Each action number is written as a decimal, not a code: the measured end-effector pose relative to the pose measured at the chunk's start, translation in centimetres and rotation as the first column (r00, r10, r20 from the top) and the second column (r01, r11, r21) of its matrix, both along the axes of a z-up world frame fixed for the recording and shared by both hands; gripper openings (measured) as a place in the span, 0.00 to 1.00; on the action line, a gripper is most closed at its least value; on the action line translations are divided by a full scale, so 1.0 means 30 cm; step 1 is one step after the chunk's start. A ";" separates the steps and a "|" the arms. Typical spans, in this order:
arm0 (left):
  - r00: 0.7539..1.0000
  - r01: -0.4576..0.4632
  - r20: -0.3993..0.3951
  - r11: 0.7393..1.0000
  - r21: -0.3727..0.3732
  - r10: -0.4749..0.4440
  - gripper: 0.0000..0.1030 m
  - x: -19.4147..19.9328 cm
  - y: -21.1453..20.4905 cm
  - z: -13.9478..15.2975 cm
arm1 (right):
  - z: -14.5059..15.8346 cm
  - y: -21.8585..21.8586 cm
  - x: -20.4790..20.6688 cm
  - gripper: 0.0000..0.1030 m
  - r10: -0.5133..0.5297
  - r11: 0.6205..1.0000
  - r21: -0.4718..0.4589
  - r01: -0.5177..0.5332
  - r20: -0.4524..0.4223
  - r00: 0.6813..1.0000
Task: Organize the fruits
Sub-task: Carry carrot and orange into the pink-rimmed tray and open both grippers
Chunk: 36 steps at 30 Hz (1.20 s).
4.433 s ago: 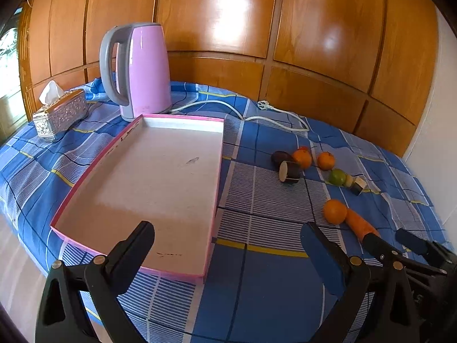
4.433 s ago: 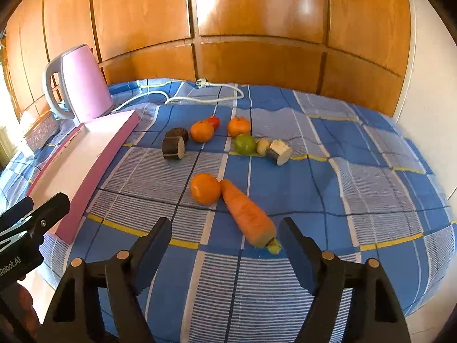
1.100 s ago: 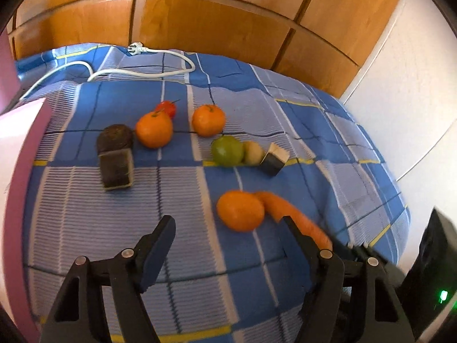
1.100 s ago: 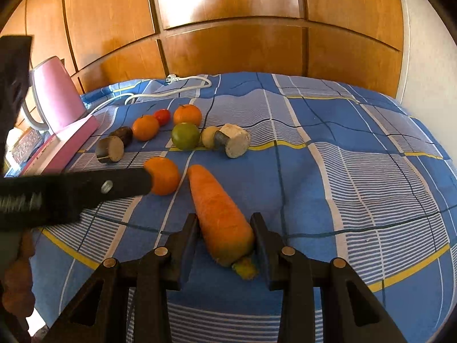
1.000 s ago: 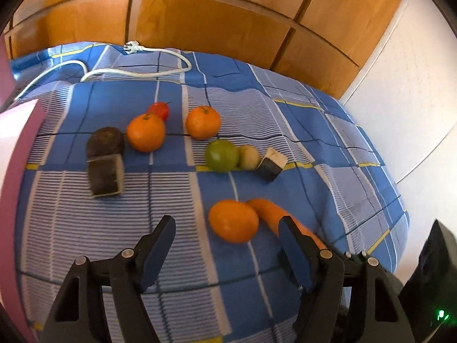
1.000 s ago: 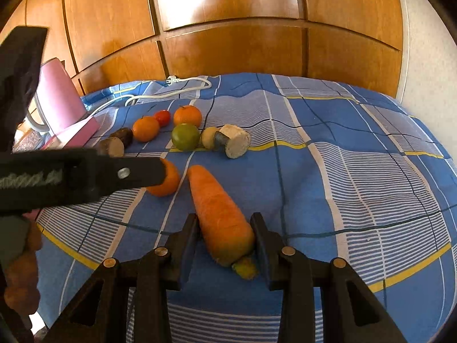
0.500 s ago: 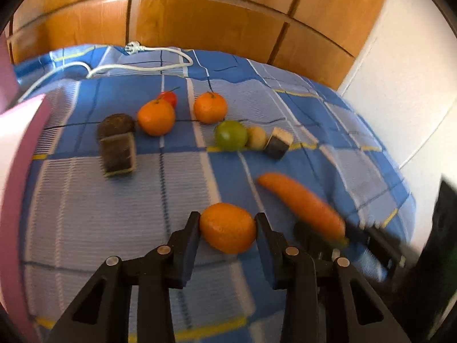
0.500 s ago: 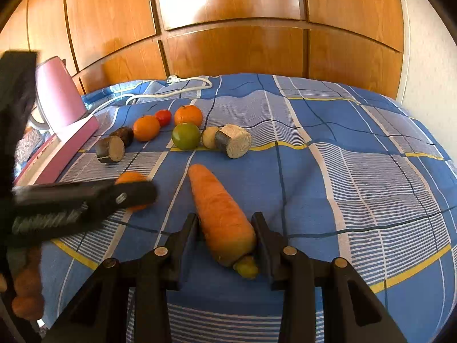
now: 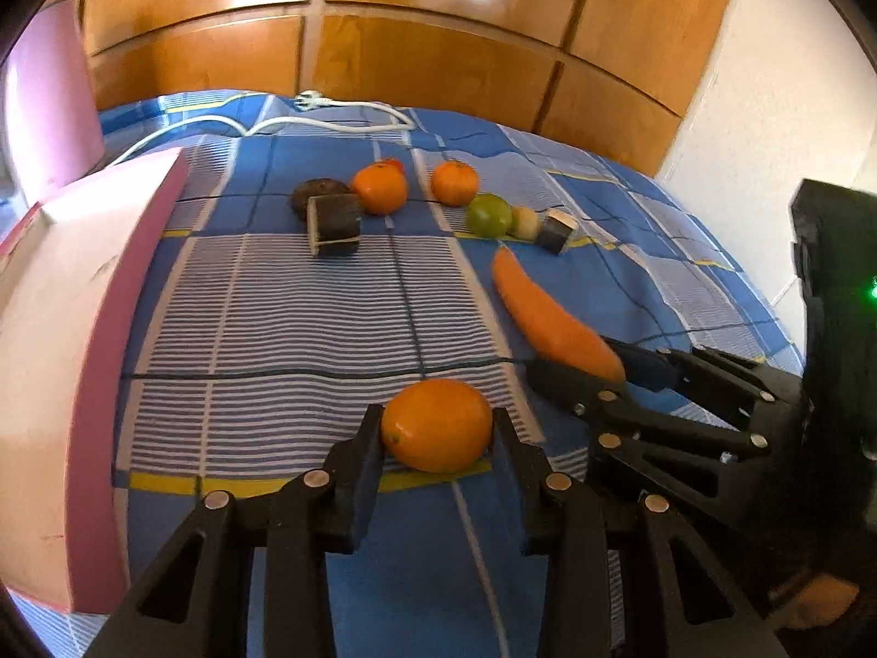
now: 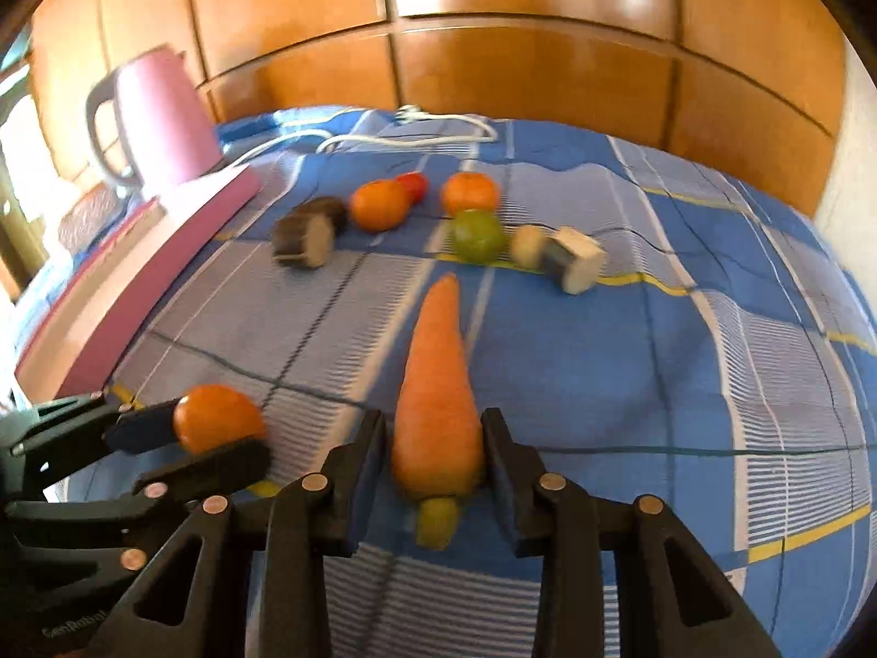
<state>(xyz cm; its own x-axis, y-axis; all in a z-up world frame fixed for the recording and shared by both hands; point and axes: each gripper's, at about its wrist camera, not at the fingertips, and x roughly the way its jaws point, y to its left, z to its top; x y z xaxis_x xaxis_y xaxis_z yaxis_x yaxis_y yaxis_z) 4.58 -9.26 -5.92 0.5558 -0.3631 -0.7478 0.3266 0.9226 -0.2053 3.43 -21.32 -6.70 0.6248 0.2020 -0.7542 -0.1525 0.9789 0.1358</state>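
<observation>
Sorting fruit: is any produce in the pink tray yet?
Not that shows: the pink tray looks bare, though only partly in view; the orange is outside it.

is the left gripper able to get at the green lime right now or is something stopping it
Probably not as things stand. The left gripper is shut on an orange, so its jaws are full. The path over the cloth to the green lime looks free, though the carrot in the right gripper lies close beside it.
</observation>
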 end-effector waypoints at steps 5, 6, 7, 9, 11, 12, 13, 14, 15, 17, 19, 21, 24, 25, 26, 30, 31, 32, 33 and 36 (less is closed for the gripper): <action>1.000 -0.012 0.000 1.000 0.004 0.012 0.38 0.018 0.001 -0.002 | 0.001 -0.004 0.022 0.38 -0.006 0.999 0.035 0.007 -0.021 1.000; 1.000 -0.014 0.001 1.000 0.004 0.014 0.38 0.019 0.000 -0.002 | 0.001 -0.005 0.031 0.38 -0.007 0.999 0.034 0.008 -0.024 1.000; 1.000 -0.017 0.001 1.000 0.003 0.017 0.38 0.021 0.001 -0.003 | 0.000 -0.006 0.040 0.38 -0.007 1.000 0.030 0.008 -0.028 1.000; 1.000 -0.020 0.002 1.000 -0.003 0.020 0.37 0.019 0.004 -0.002 | 0.000 0.004 0.053 0.38 -0.007 1.000 0.009 0.007 -0.030 1.000; 1.000 -0.027 0.004 1.000 -0.008 0.027 0.36 0.013 0.014 -0.001 | 0.002 0.013 0.055 0.37 -0.001 1.000 -0.011 0.001 -0.031 1.000; 0.999 -0.031 0.007 0.999 -0.012 0.031 0.36 0.007 0.021 0.000 | 0.003 0.015 0.054 0.34 -0.002 1.000 -0.016 0.001 -0.031 1.000; 0.999 -0.034 0.009 0.999 -0.013 0.034 0.36 0.002 0.027 0.000 | 0.004 0.017 0.052 0.29 0.002 1.000 -0.016 -0.002 -0.031 1.000; 0.999 -0.038 0.010 0.999 -0.015 0.038 0.36 -0.003 0.032 0.001 | 0.006 0.018 0.046 0.29 0.000 1.000 -0.018 -0.001 -0.030 1.000; 0.999 -0.043 0.010 0.999 -0.017 0.043 0.36 -0.008 0.038 0.002 | 0.007 0.017 0.040 0.29 -0.004 1.000 -0.017 0.003 -0.030 1.000; 0.998 -0.054 0.017 0.999 -0.010 0.054 0.36 -0.024 0.049 0.007 | 0.010 0.011 0.021 0.29 -0.012 1.000 -0.005 0.012 -0.036 0.999; 0.998 -0.054 0.026 0.999 0.003 0.054 0.36 -0.036 0.052 0.010 | 0.014 0.008 0.006 0.29 -0.018 1.000 0.017 0.018 -0.047 0.999; 0.998 -0.059 0.031 0.998 0.013 0.058 0.36 -0.049 0.055 0.012 | 0.017 0.007 -0.011 0.29 -0.018 0.999 0.050 0.021 -0.059 0.998; 0.997 -0.069 0.033 0.997 0.019 0.068 0.36 -0.062 0.062 0.019 | 0.022 0.004 -0.027 0.29 -0.024 0.995 0.094 0.032 -0.079 0.997; 0.997 -0.072 0.036 0.997 0.020 0.071 0.36 -0.066 0.065 0.022 | 0.024 0.003 -0.029 0.29 -0.025 0.993 0.114 0.034 -0.086 0.996; 0.996 -0.076 0.039 0.997 0.020 0.075 0.36 -0.070 0.069 0.026 | 0.025 -0.001 -0.030 0.29 -0.026 0.990 0.139 0.039 -0.096 0.995; 0.994 -0.097 0.058 0.995 0.013 0.096 0.36 -0.084 0.092 0.053 | 0.027 -0.019 -0.035 0.28 -0.029 0.967 0.247 0.063 -0.138 0.990; 0.993 -0.102 0.065 0.995 0.012 0.101 0.36 -0.088 0.097 0.060 | 0.028 -0.022 -0.035 0.28 -0.028 0.961 0.267 0.067 -0.146 0.989; 0.992 -0.105 0.072 0.994 0.012 0.104 0.36 -0.091 0.101 0.066 | 0.030 -0.025 -0.037 0.28 -0.027 0.953 0.294 0.071 -0.152 0.988; 0.991 -0.109 0.079 0.994 0.012 0.108 0.36 -0.095 0.105 0.073 | 0.034 -0.027 -0.040 0.28 -0.026 0.947 0.313 0.074 -0.155 0.988; 0.988 -0.117 0.098 0.993 0.014 0.115 0.36 -0.103 0.113 0.092 | 0.054 -0.026 -0.045 0.28 -0.016 0.933 0.352 0.069 -0.151 0.988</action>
<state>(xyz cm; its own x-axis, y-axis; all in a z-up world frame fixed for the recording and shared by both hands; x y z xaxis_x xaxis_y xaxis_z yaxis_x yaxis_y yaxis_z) 1.48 -5.88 -3.18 0.6636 -0.2774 -0.6947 0.2347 0.9590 -0.1589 2.08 -22.09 -5.08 0.5299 0.4490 -0.7195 -0.0650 0.8674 0.4934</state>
